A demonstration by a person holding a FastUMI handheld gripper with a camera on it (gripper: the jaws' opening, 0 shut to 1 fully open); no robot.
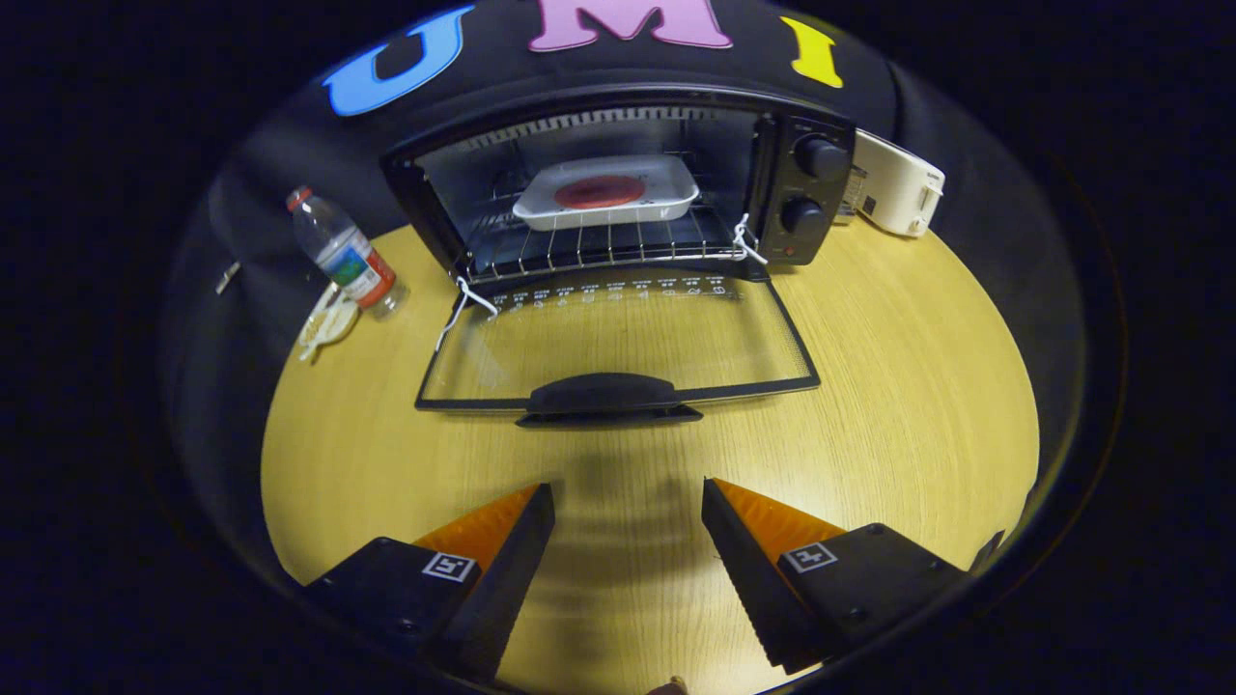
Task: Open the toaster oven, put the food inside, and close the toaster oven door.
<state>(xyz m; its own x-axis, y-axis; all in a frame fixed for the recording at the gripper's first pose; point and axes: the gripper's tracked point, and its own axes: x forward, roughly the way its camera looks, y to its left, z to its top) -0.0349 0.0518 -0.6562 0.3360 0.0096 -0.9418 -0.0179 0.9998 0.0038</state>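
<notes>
A pale wooden table with a fine straight grain carries everything here, and a black cloth booth wall rises behind it. The tool hangs over bare wood with its fingers spread apart and nothing between them.

Just ahead of the fingers lies the dark handle of the toaster oven door, which is folded fully down so its glass pane lies flat over the table. A row of small white markings runs along the glass near the hinge, too small to read. Beyond the door stands the black toaster oven, its cavity open. On the wire rack inside sits a white tray holding a round reddish piece of food. Two black knobs sit one above the other on the panel to the right of the cavity.

Beyond the left finger, beside the oven, stands a clear plastic bottle with a red cap and a coloured label, unreadable. Beyond the right finger, past the oven, rests a white appliance.
</notes>
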